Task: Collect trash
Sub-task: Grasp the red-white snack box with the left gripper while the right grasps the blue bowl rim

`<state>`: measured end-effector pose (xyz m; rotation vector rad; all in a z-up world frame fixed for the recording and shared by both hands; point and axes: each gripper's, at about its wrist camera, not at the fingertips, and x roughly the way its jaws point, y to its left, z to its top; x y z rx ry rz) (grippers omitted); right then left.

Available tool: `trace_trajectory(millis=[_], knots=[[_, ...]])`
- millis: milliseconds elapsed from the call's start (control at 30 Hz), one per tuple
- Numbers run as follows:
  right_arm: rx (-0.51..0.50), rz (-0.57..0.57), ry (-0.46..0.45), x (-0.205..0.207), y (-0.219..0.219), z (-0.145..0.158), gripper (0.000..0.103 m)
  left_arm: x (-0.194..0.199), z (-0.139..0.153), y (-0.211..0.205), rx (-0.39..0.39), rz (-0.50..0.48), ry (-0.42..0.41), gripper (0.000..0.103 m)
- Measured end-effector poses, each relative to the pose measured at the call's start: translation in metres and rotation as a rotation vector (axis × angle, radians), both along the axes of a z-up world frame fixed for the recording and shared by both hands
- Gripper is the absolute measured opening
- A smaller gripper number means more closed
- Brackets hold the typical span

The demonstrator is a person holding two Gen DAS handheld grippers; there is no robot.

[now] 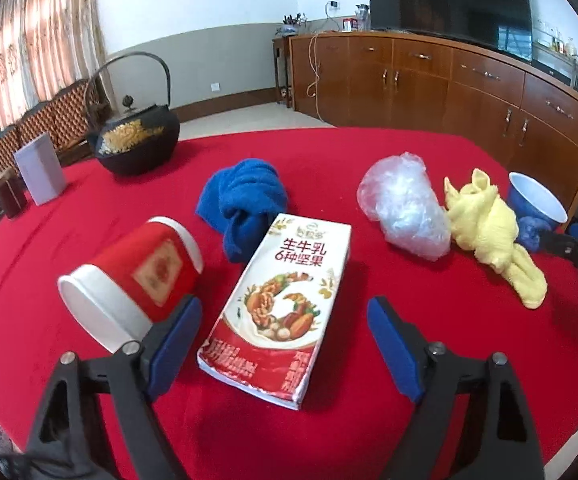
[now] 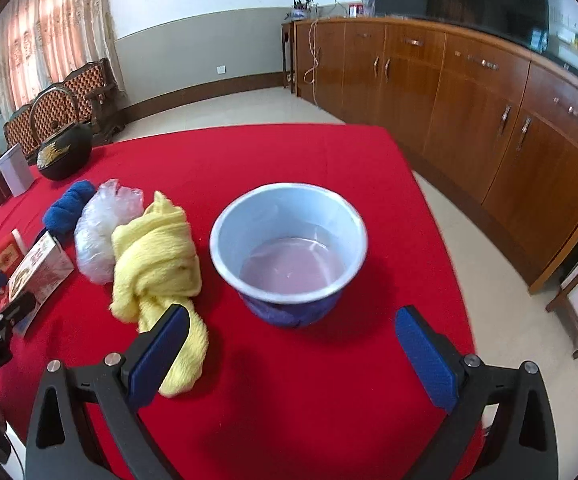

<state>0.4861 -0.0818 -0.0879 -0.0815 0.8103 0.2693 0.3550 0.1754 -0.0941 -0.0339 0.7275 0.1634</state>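
Trash, a flat red-and-white printed milk carton (image 1: 277, 312), lay on the red-clothed bench (image 1: 329, 152) between the left gripper's (image 1: 285, 344) wide-open fingers, probably lined up for grasping; the right gripper (image 2: 293, 356) gaped empty before a blue bowl (image 2: 289, 252).

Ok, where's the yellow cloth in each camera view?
Left wrist view: yellow cloth at right, between the plastic bag and the blue bowl.
Right wrist view: yellow cloth left of centre, again between plastic bag and blue bowl.
Shared landmark: black kettle, far left.
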Motion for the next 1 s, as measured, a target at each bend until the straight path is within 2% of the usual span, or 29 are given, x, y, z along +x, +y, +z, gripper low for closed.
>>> trace_trajectory(millis=[67, 167, 200, 267, 333, 367, 667, 900, 933, 967, 1000], knots=[[0.003, -0.006, 0.006, 0.007, 0.0, -0.002, 0.103, 0.003, -0.002, 0.003, -0.034, -0.002, 0.028, 0.082], [0.003, -0.007, 0.022, 0.016, 0.001, -0.004, 0.103, 0.008, -0.006, 0.005, -0.07, -0.004, 0.064, 0.069], [-0.007, -0.005, 0.023, 0.019, 0.002, -0.006, 0.103, 0.007, -0.006, 0.004, -0.07, -0.011, 0.066, 0.06], [-0.013, 0.001, 0.031, 0.021, 0.003, -0.009, 0.103, 0.006, -0.006, -0.002, -0.054, -0.027, 0.068, 0.056], [-0.001, 0.013, 0.04, 0.022, 0.002, -0.011, 0.085, 0.003, -0.004, -0.005, -0.046, -0.033, 0.051, 0.054], [0.002, 0.012, 0.047, 0.021, 0.001, -0.011, 0.07, 0.001, -0.003, -0.006, -0.044, -0.032, 0.038, 0.053], [0.012, 0.038, -0.03, -0.002, -0.005, 0.004, 0.069, -0.013, 0.008, -0.018, -0.043, -0.019, -0.048, 0.052], [-0.005, 0.047, -0.023, -0.008, -0.004, 0.003, 0.07, -0.013, 0.005, -0.015, -0.038, -0.023, -0.039, 0.051], [-0.022, 0.039, -0.014, -0.005, -0.002, 0.001, 0.073, -0.012, 0.004, -0.016, -0.039, -0.026, -0.032, 0.052], [-0.038, 0.03, -0.01, -0.004, -0.001, 0.0, 0.088, -0.008, 0.003, -0.015, -0.045, -0.033, -0.019, 0.052], [-0.05, 0.027, -0.016, -0.002, 0.001, -0.001, 0.097, -0.008, 0.003, -0.016, -0.045, -0.035, -0.018, 0.052]])
